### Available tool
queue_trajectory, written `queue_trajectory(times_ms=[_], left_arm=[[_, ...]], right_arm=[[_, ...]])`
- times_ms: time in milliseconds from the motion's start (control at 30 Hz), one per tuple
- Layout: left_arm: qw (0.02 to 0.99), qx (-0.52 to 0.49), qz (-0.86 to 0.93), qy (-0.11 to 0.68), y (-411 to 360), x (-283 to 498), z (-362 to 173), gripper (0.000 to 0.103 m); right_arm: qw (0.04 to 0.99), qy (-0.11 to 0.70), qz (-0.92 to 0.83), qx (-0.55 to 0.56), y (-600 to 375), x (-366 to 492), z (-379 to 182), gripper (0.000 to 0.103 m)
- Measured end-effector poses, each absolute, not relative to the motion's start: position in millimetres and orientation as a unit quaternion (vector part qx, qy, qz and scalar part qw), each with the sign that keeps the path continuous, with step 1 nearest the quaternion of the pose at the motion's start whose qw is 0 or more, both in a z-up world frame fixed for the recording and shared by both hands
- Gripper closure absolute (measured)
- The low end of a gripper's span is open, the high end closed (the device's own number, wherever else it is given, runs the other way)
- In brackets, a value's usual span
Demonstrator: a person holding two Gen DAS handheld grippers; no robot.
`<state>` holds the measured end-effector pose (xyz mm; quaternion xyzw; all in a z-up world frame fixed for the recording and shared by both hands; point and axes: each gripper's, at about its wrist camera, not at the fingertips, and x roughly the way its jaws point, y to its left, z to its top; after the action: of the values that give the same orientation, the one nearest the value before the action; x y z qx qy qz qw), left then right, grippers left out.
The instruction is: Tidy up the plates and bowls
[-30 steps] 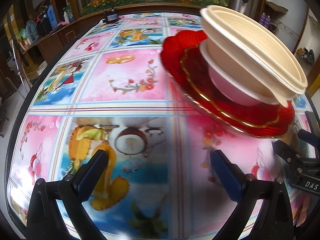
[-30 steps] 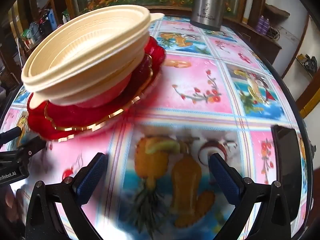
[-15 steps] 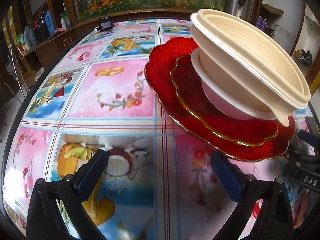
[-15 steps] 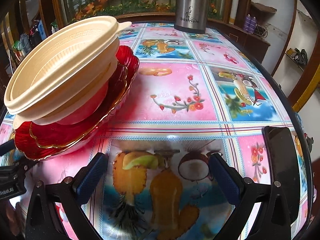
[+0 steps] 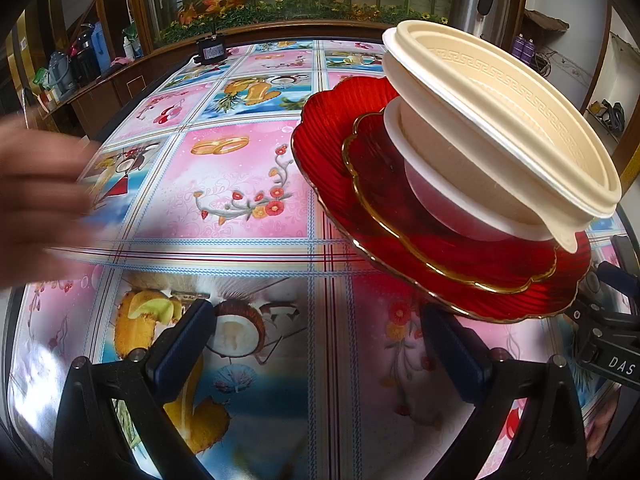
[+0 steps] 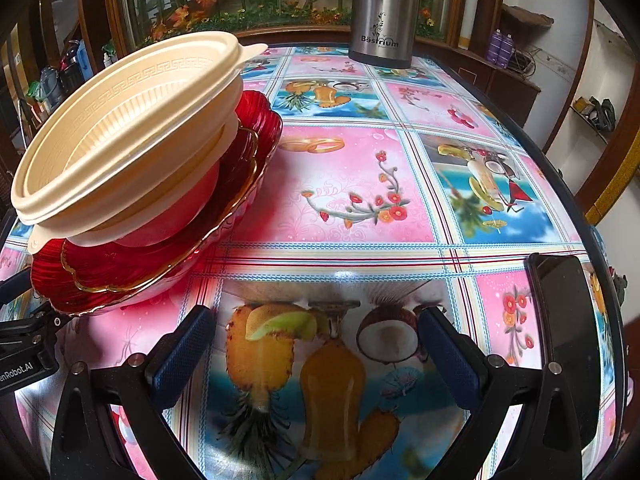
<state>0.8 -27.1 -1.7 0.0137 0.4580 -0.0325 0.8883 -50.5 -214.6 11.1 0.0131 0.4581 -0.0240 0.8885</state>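
Note:
A stack stands on the patterned tablecloth: a large red plate [image 5: 320, 152], a smaller gold-rimmed red plate [image 5: 384, 200] on it, a white bowl [image 5: 440, 208] on that, and a cream bowl [image 5: 500, 120] on top. The same stack shows at the left of the right wrist view, with the cream bowl [image 6: 120, 120] over the red plates [image 6: 248, 152]. My left gripper [image 5: 316, 344] is open and empty, left of and nearer than the stack. My right gripper [image 6: 316, 344] is open and empty, right of the stack.
A steel thermos [image 6: 380, 12] stands at the table's far edge. A black phone [image 6: 568, 340] lies at the right edge. A blurred bare hand [image 5: 40, 200] is at the left. A small black device [image 5: 211, 51] sits at the far edge.
Both grippers have pulled back from the stack, which now stands alone on the table. A bare hand has come into the left wrist view at the left.

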Motion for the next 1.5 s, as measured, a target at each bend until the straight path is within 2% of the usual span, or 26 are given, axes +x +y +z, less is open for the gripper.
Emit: queue_trajectory(times_ms=[1500], left_arm=[[0.889,0.013,-0.030,0.457,-27.7,-3.8,-4.8,0.000]], right_arm=[[0.894,0.448,0.002,0.000,-204.3,-45.6,11.2,0.001]])
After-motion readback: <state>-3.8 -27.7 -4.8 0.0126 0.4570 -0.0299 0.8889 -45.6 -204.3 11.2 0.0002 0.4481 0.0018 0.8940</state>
